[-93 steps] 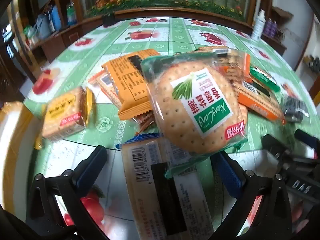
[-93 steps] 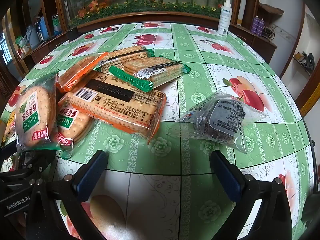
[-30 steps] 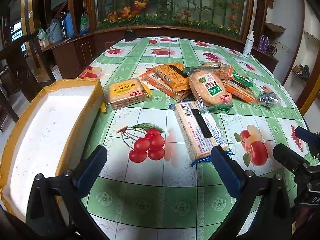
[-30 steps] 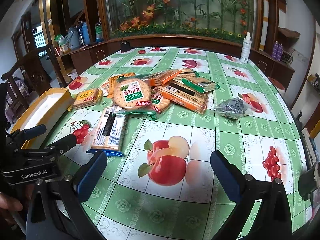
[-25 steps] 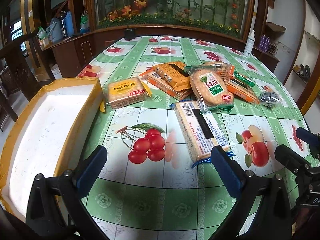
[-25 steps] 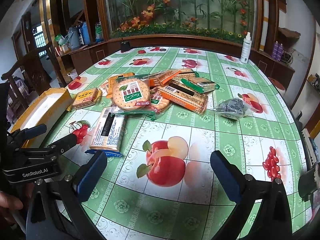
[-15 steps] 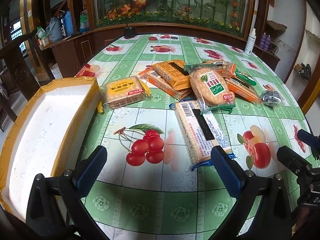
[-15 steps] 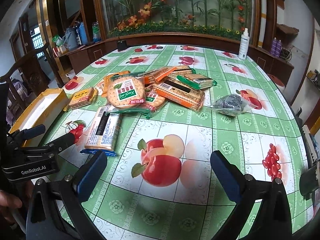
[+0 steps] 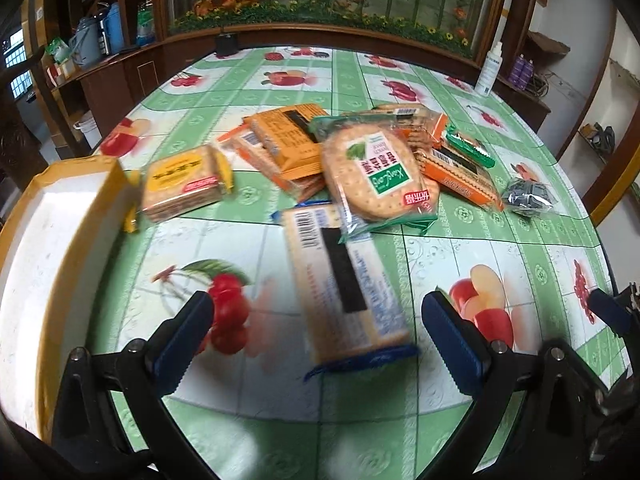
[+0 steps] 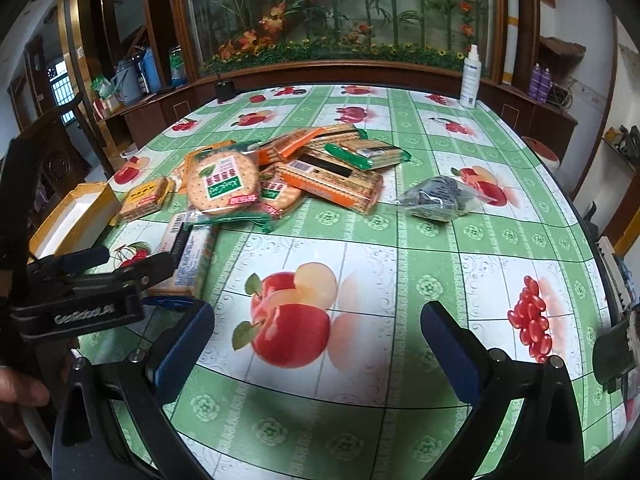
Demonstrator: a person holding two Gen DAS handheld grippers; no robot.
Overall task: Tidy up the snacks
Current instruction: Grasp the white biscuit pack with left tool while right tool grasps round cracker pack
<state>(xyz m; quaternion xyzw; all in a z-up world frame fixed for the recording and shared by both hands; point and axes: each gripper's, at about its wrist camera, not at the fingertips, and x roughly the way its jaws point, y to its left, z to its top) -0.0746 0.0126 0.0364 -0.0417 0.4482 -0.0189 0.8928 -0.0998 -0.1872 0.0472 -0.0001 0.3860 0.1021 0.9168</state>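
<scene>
Left claw [image 9: 316, 328]: released, empty, above long cracker packet [image 9: 344, 284]. Right claw [image 10: 318, 344]: released, empty. Snack pile and yellow box [image 9: 52, 248] on counter [image 10: 400, 280].

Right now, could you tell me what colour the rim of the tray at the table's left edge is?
Yellow, with a white inside; the tray shows best in the left wrist view.

The tabletop [image 10: 400, 240] wears a glossy, smooth plastic cloth that catches the light. The snack packets [image 9: 372, 176] are shiny crinkled film, clear over the round crackers. The tray [image 9: 52, 240] looks like matt white foam edged in yellow paper or card. Each hand-held gripper [image 9: 316, 332] [image 10: 316, 344] is matt black plastic with ribbed blue pads [image 9: 450, 332]. The cabinet [image 10: 360, 68] behind is polished wood.
</scene>
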